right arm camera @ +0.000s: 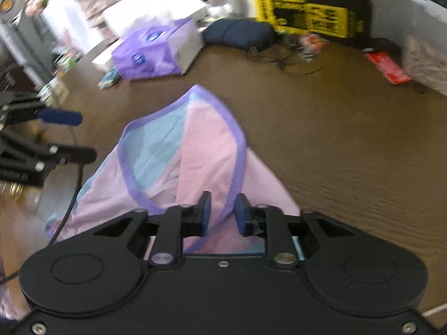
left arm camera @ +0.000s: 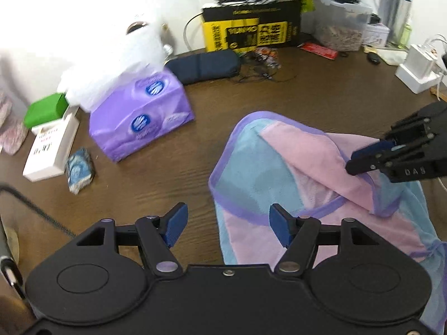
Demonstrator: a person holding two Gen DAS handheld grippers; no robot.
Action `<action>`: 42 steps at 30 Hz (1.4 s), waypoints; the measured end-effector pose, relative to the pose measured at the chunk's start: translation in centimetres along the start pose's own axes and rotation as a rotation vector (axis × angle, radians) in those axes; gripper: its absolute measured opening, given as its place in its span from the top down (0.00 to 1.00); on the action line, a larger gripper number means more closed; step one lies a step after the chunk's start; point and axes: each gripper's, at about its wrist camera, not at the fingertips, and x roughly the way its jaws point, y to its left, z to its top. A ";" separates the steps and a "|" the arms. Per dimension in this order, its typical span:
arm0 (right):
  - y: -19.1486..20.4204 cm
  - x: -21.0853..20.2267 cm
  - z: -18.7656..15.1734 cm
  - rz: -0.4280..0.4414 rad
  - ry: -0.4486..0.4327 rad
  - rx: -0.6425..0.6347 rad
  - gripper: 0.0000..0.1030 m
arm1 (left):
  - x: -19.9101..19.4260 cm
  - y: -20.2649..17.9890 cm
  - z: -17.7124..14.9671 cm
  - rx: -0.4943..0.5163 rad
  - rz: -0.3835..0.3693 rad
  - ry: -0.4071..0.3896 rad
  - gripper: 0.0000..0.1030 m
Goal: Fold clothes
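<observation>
A pink and light-blue garment (left arm camera: 251, 162) with purple trim lies partly bunched on the brown wooden table (left arm camera: 167, 184). My left gripper (left arm camera: 227, 223) hangs open over the garment's near left edge, with nothing between its blue pads. My right gripper (left arm camera: 353, 162) comes in from the right, shut on a fold of pink fabric lifted off the table. In the right wrist view the garment (right arm camera: 206, 145) rises toward my right gripper (right arm camera: 223, 209), whose pads pinch the purple-trimmed edge. The open left gripper (right arm camera: 81, 136) shows at the left.
A purple tissue pack (left arm camera: 139, 120), a white box (left arm camera: 50, 150) and a small blue packet (left arm camera: 79, 170) sit to the left. A dark blue pouch (left arm camera: 206, 64), tangled wires and a yellow-black box (left arm camera: 251, 28) line the back. A white charger (left arm camera: 419, 67) stands at the right.
</observation>
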 end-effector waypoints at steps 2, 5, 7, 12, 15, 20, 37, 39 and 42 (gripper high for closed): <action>0.6 -0.7 0.4 0.006 -0.016 -0.064 0.97 | 0.2 0.1 -0.1 -0.006 -0.003 0.004 0.38; 1.0 -2.1 1.7 -0.042 -0.080 -0.152 0.97 | 0.7 0.2 -0.2 -0.006 -0.011 0.009 0.38; 0.3 -2.7 3.3 -0.109 -0.139 -0.186 0.97 | 0.9 0.3 -0.1 -0.013 -0.005 0.011 0.38; -2.7 -3.1 7.1 -0.312 -0.276 -0.218 0.95 | 1.6 0.9 0.2 -0.057 0.019 0.029 0.32; -4.4 -1.5 8.7 -0.372 -0.218 -0.213 0.46 | 2.0 1.4 0.5 -0.091 0.036 0.044 0.28; -4.5 -2.3 7.9 -0.388 -0.207 -0.199 0.30 | 2.1 2.5 1.5 -0.206 0.010 0.046 0.26; -1.8 -2.3 -1.0 -0.288 -0.091 -0.014 0.98 | 8.7 0.6 5.9 -0.118 -0.003 0.091 0.94; -3.0 -3.3 -1.4 -0.341 -0.116 0.049 0.98 | 8.6 0.8 5.8 -0.135 0.013 0.095 0.95; -5.1 -4.6 -2.2 -0.425 -0.127 0.167 0.95 | 8.4 1.8 5.2 -0.213 0.047 0.098 0.95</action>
